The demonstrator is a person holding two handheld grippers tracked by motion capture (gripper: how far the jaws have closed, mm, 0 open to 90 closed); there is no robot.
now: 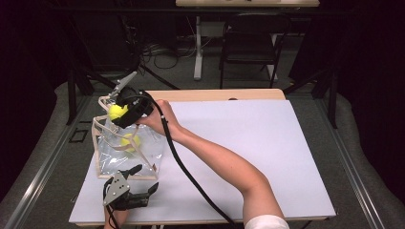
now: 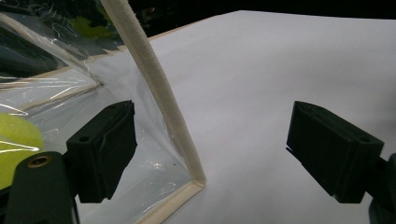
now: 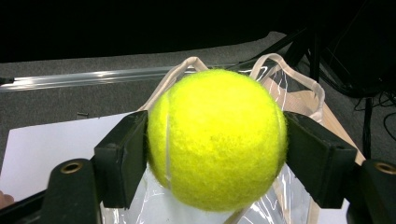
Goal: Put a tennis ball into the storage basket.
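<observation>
Over the white table (image 1: 248, 143), at its far left, I hold a tennis ball (image 3: 217, 140) clamped in my right gripper (image 1: 119, 113) above the clear bag (image 1: 126, 155), so I judge lowering and releasing comes next, while my left gripper (image 2: 210, 149) waits wide open and empty at the bag's near corner.

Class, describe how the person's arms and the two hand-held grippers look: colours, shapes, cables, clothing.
Each hand-held gripper is black with two blocky, rectangular padded jaws. The left hand-held gripper carries a grey three-cornered plate on top. A thick black cable trails from the right hand-held gripper. The right arm is bare up to a short white sleeve.
</observation>
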